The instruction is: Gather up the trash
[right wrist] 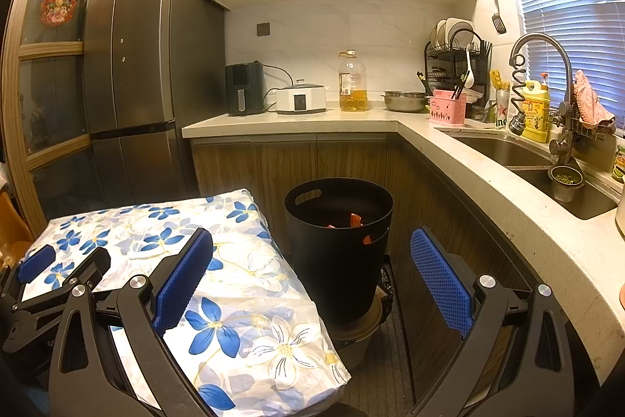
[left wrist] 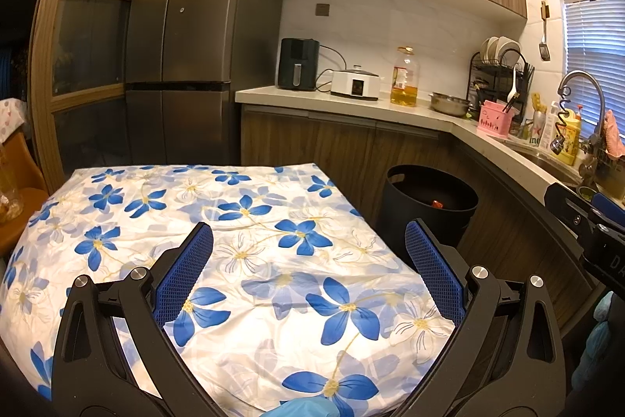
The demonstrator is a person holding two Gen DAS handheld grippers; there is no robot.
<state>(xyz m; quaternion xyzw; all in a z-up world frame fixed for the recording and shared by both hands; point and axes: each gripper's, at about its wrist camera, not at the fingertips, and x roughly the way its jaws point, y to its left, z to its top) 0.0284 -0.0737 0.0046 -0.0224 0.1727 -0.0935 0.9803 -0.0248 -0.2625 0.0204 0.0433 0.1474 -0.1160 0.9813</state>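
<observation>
A black trash bin [right wrist: 339, 241] stands on the floor beside the table, with orange-red trash [right wrist: 353, 220] inside; it also shows in the left wrist view [left wrist: 429, 206]. My left gripper [left wrist: 310, 241] is open and empty above the table with the blue-flowered cloth [left wrist: 234, 221]. My right gripper [right wrist: 312, 249] is open and empty, held in front of the bin at the table's right edge [right wrist: 273, 260]. The left gripper also shows at the left of the right wrist view [right wrist: 58, 268]. No loose trash shows on the cloth.
An L-shaped counter [right wrist: 312, 123] runs behind and to the right, with an air fryer [right wrist: 244, 88], cooker [right wrist: 300, 98], oil bottle [right wrist: 352, 83], dish rack [right wrist: 455, 61] and sink [right wrist: 508, 151]. A grey fridge [left wrist: 195, 38] stands behind the table. An orange chair [left wrist: 19, 182] is at the left.
</observation>
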